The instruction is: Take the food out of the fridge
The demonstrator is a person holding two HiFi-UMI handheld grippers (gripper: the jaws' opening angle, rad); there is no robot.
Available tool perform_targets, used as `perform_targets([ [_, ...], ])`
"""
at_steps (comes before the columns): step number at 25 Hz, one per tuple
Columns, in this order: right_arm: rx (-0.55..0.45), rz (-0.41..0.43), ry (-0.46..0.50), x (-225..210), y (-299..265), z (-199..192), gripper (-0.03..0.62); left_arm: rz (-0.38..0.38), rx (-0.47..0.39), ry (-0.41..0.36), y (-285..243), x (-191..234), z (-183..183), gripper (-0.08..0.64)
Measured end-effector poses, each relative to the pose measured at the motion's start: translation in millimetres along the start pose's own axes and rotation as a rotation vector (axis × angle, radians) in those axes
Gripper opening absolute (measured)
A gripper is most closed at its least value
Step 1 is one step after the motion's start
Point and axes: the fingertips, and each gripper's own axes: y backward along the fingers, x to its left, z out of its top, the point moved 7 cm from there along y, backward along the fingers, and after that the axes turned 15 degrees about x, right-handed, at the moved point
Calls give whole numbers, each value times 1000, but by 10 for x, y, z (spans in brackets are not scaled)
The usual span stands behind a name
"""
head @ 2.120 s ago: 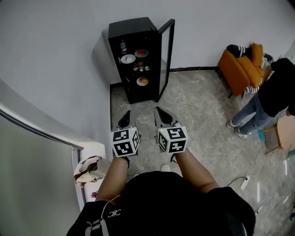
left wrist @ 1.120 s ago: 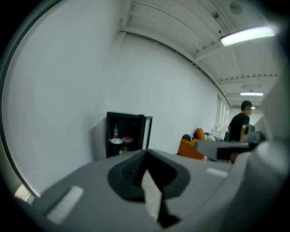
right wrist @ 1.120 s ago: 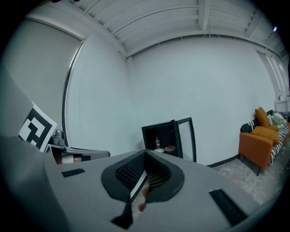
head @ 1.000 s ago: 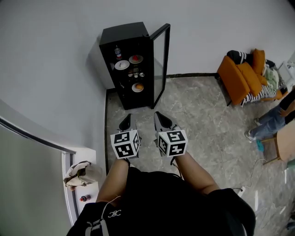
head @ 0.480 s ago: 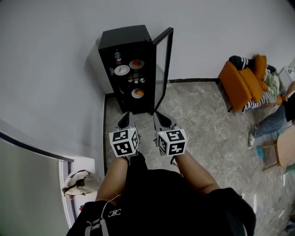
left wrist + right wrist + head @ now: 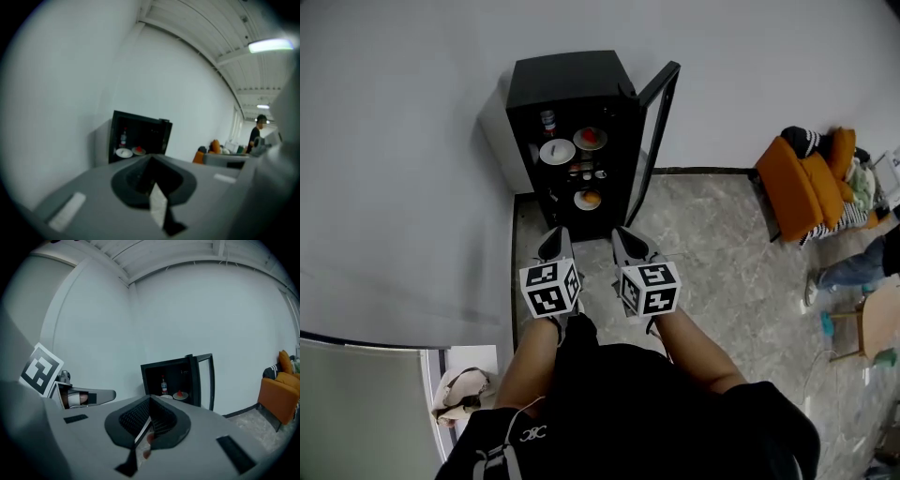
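Black fridge (image 6: 567,103) stands against the wall with its glass door (image 6: 654,131) swung open. Food is inside: a white plate (image 6: 557,151) and a plate with red food (image 6: 590,138) sit on the upper shelf beside a bottle (image 6: 547,121), and a plate with orange food (image 6: 589,199) sits lower down. Left gripper (image 6: 554,244) and right gripper (image 6: 627,242) are side by side in front of the fridge, not touching it — both sets of jaws are closed together with nothing between them.

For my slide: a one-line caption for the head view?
Left claw and right claw, both shut, face the open fridge holding plated food.
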Motion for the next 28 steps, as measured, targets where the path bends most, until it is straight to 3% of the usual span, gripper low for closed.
perform_targets([
  [9, 59, 30, -10, 16, -1217, 695, -11, -6, 31, 50, -802, 874, 711, -2],
  [15, 84, 42, -71, -12, -1976, 1048, -11, -11, 51, 51, -1274, 1376, 1067, -2],
  [28, 146, 49, -185, -152, -2853, 1082, -11, -8, 114, 74, -1851, 1847, 1149, -2],
])
